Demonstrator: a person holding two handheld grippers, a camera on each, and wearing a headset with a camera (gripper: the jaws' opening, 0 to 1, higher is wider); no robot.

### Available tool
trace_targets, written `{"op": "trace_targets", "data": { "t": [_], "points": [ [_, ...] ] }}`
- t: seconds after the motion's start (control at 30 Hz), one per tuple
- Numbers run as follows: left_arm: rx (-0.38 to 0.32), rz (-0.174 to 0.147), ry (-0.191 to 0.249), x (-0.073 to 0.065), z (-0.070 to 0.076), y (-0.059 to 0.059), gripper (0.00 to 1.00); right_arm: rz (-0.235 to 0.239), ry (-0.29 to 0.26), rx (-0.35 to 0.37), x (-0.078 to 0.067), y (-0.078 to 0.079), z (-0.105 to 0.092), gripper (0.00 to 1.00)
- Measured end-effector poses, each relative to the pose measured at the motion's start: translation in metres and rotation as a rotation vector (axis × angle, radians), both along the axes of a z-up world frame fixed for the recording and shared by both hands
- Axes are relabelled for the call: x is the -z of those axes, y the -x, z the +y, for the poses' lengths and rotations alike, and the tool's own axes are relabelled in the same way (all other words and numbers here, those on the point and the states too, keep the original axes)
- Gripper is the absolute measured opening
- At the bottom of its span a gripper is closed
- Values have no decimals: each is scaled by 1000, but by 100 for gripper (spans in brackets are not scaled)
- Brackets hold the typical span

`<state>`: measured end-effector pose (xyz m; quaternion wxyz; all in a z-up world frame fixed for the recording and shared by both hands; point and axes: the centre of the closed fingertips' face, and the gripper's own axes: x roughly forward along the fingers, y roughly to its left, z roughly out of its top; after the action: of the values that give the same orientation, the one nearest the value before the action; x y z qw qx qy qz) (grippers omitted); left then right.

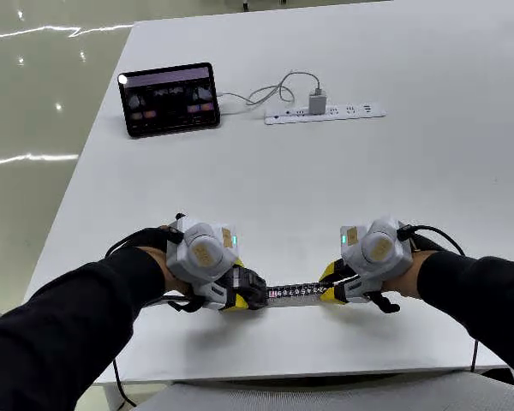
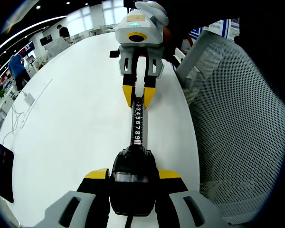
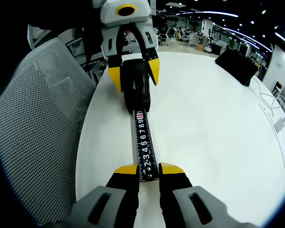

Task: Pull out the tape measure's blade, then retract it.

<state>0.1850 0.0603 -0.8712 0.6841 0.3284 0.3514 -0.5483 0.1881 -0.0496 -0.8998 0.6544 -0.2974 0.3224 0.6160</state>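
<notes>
A black tape measure case (image 1: 245, 288) lies near the table's front edge, with my left gripper (image 1: 236, 292) shut around it. The same case (image 2: 133, 178) sits between that gripper's yellow-tipped fingers (image 2: 97, 174). A short stretch of black blade (image 1: 296, 291) with white numbers runs from the case to my right gripper (image 1: 332, 289), which is shut on the blade's end. In the right gripper view the blade (image 3: 143, 145) leads from the yellow fingertips (image 3: 127, 169) to the case (image 3: 136, 90). The blade (image 2: 137, 125) lies just over the white table.
A tablet (image 1: 169, 98) stands at the back left of the white table (image 1: 343, 180). A white power strip (image 1: 325, 112) with a charger and cable lies behind the middle. A grey mesh chair (image 3: 42, 118) is close to the front edge. People stand far off (image 2: 16, 66).
</notes>
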Motion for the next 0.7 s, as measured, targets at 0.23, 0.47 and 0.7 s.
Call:
{"op": "trace_targets", "data": {
  "t": [0.23,0.47,0.7],
  "points": [
    [0,1,-1,0,0,0,32,-1,4,5,0,0,-6,11],
    [-1,-1,-2,0,-1,0,32,-4,10,8,1,0,-11,11],
    [-1,0,-2,0,0,1,32,-10,9,14,0,-1,-16,11]
  ]
}}
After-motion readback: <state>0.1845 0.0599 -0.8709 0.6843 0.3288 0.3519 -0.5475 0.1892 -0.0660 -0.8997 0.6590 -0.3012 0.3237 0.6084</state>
